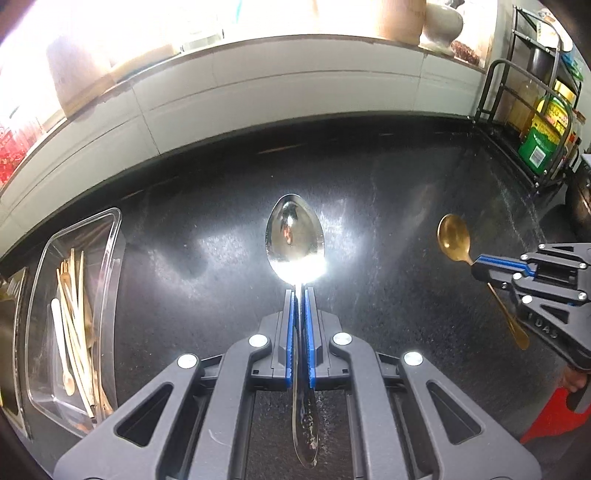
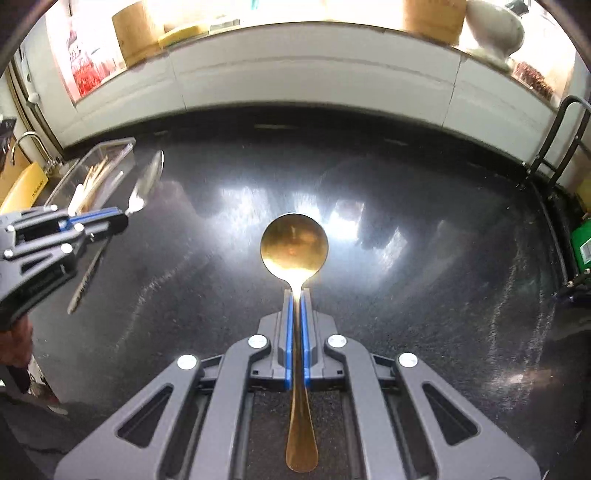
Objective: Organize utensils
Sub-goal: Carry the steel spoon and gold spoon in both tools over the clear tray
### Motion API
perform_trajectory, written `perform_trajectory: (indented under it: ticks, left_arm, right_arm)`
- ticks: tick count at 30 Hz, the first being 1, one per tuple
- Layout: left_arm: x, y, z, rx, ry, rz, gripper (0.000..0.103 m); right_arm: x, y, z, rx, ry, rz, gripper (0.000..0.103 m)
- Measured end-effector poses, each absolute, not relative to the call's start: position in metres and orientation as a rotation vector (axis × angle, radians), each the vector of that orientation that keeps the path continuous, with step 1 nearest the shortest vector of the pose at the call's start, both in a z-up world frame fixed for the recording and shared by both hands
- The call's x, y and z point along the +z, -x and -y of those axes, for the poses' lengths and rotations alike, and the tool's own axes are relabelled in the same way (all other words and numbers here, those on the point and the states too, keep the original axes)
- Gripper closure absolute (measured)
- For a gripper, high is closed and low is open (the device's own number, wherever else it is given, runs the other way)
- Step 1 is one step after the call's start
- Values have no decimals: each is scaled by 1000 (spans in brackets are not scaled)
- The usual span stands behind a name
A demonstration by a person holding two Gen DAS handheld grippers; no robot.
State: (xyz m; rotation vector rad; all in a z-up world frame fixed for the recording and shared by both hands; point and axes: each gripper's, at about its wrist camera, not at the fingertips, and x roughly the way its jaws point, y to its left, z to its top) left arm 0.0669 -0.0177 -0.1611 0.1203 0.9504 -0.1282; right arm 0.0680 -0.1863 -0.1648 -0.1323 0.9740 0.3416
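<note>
Black speckled countertop (image 1: 406,206) across both views, glare patches mid-surface. White tiled backsplash (image 1: 258,85) behind, bright window ledge above with a pale vase (image 1: 441,22) and tan containers, overexposed. Black wire rack (image 1: 532,110) at far right corner of left-wrist view, green and yellow packets inside. Clear plastic tray (image 1: 110,236) at left edge of counter, holding wooden and pale utensils (image 1: 74,325) lying lengthwise, some overlapping; exact count not readable. Same tray (image 2: 122,146) seen far left in right-wrist view, beside a faucet (image 2: 27,142).

Left gripper (image 1: 299,295) pressed together on silver spoon (image 1: 294,236), clamped at the neck just below the bowl; bowl forward and up off the counter, handle running back between blue pads (image 1: 291,332) toward the camera. From right-wrist view, left gripper (image 2: 123,216) at left edge, silver spoon (image 2: 149,177) bowl sticking out toward the tray, handle hanging behind.

Right gripper (image 2: 297,295) pressed together on gold spoon (image 2: 294,243), clamped at the neck, round bowl forward, handle back between the pads. From left-wrist view, right gripper (image 1: 476,267) at right edge, gold spoon (image 1: 453,232) held clear of the countertop, handle slanting down-right. Spoons well apart. Red sleeve (image 1: 550,417) low right.
</note>
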Motion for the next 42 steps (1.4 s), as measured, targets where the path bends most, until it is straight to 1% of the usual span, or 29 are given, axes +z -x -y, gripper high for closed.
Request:
perform_trajectory:
  ticks: [5, 13, 22, 31, 42]
  left_arm:
    - [-149, -62, 20, -112, -108, -936, 98]
    - [-122, -50, -7, -42, -47, -898, 98]
    - [-97, -24, -87, 135, 27, -875, 98]
    - [-93, -1, -180, 273, 66, -862, 98]
    - [-92, 3, -261, 362, 103, -869, 98]
  right_arm:
    - [-133, -65, 182, 358, 115, -931, 98]
    - [-100, -67, 133, 444, 141, -877, 98]
    - [-88, -64, 38, 585, 205, -845, 98]
    - [-88, -60, -75, 714, 241, -824, 98]
    - [-91, -71, -169, 809, 224, -846, 98]
